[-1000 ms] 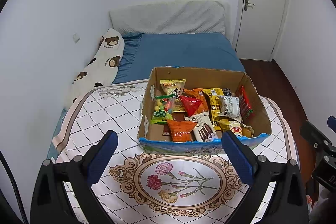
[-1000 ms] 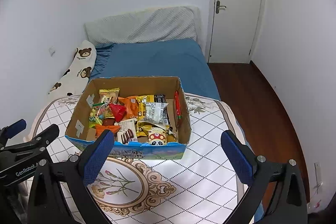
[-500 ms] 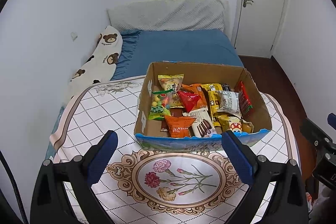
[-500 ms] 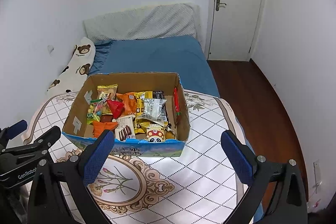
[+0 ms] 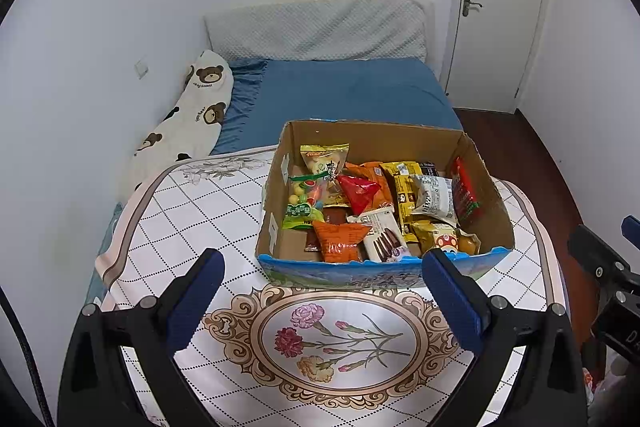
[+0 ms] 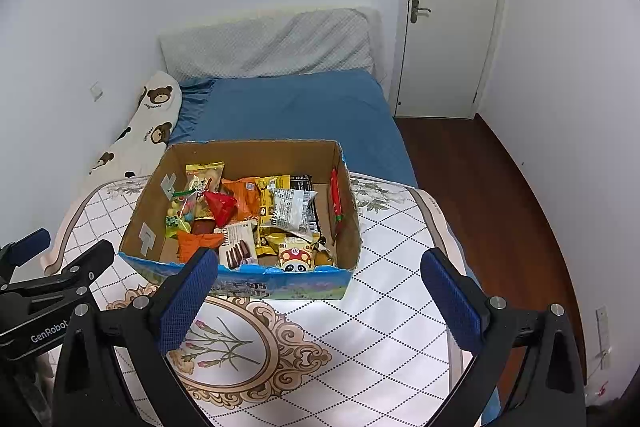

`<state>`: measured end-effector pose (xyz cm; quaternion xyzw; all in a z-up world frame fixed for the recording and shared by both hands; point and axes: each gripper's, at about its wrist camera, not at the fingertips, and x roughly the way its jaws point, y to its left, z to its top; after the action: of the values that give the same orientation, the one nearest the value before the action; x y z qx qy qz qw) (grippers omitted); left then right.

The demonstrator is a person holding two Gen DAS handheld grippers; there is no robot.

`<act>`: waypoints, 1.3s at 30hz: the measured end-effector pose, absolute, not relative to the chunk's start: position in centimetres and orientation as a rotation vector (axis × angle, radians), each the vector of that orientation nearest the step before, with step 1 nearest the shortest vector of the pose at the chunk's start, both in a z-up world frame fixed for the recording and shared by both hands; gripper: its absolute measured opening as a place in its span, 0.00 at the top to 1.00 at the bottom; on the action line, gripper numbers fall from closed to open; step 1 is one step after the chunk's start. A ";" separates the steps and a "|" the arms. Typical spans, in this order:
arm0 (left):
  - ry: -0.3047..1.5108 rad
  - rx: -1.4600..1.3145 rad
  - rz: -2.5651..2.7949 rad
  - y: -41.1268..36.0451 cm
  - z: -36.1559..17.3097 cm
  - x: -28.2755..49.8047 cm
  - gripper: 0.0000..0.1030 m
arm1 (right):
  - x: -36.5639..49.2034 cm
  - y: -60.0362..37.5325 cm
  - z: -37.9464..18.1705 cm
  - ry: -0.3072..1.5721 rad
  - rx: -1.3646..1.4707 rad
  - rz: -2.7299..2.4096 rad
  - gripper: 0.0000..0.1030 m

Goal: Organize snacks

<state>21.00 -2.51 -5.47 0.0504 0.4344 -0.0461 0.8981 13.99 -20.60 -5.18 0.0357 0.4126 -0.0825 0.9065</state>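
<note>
Both cams creep closer, cardboard snack box (image 5: 384,259) slides down-frame. Left gripper (image 5: 322,301) spread wide, empty; right gripper (image 6: 318,301) spread too. Box sits mid-tablecloth (image 5: 192,211), packed w/ snack packets (image 5: 360,191).

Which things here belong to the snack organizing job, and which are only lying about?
Belong to the job:
cardboard box
snack packets
left gripper, open
right gripper, open

Only lying about:
bear pillow
bed
door
tablecloth
</note>
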 end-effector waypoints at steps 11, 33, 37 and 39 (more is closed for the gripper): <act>0.892 0.102 -0.094 -2.8 -4.9 20.9 0.02 | 13.6 -20.8 -5.0 0.852 0.081 -0.174 0.00; 0.884 0.107 -0.093 -2.6 -4.6 20.4 0.02 | 13.4 -20.5 -4.6 0.850 0.078 -0.167 0.00; 0.884 0.109 -0.091 -2.6 -4.5 20.4 0.02 | 13.4 -20.5 -4.5 0.850 0.078 -0.166 0.00; 0.881 0.109 -0.091 -2.5 -4.5 20.4 0.02 | 13.5 -20.5 -4.6 0.850 0.078 -0.165 0.00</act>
<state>20.38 -2.51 -4.49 0.0526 0.4259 -0.0440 0.9022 13.48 -20.47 -4.57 0.0376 0.4117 -0.0799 0.9070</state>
